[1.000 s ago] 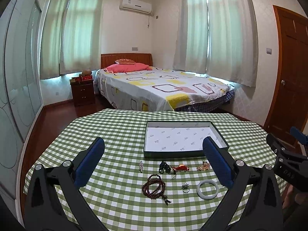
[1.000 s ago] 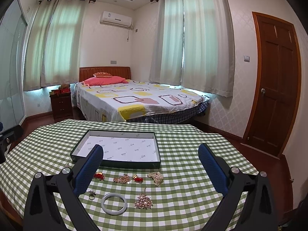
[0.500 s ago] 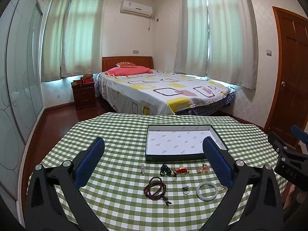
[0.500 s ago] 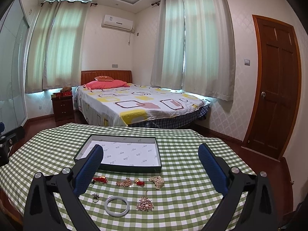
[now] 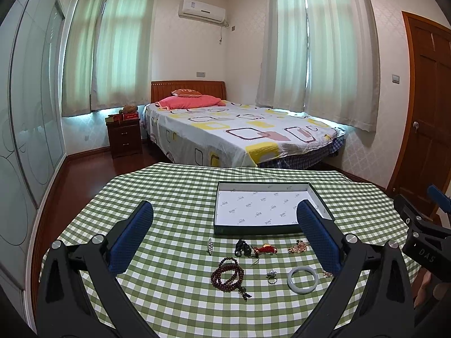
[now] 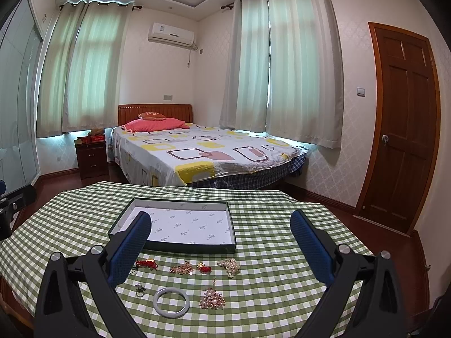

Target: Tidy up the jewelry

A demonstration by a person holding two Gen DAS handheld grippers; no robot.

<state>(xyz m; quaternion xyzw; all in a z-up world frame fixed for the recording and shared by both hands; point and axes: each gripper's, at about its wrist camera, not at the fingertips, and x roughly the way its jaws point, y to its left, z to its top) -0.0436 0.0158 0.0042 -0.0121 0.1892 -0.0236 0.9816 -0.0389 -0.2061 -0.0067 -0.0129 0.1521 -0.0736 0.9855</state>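
A shallow dark green box (image 5: 270, 229) (image 6: 174, 246) with a white lining sits empty on a green checked tablecloth (image 5: 174, 197). In front of it lie a brown bead bracelet (image 5: 227, 273), a white jade bangle (image 5: 302, 276) (image 6: 171, 302), a ring (image 5: 271, 276) (image 6: 140, 289), a red knot charm (image 5: 265, 249) (image 6: 146, 264), a dark pendant (image 5: 242, 248), a silver pin (image 5: 209, 246), gold brooches (image 6: 182, 268) and pearl pieces (image 6: 229, 264) (image 6: 212, 300). My left gripper (image 5: 225, 219) and right gripper (image 6: 221, 228) are open, empty and held above the jewelry.
The right gripper's body (image 5: 420, 239) shows at the right edge of the left wrist view. Beyond the round table stand a bed (image 5: 239, 132), a nightstand (image 5: 124, 133), a mirrored wardrobe (image 5: 25, 140) at left and a wooden door (image 6: 406, 129) at right.
Both grippers have pulled back and risen a little, so the table and jewelry sit lower and smaller in view. Nothing was picked up.
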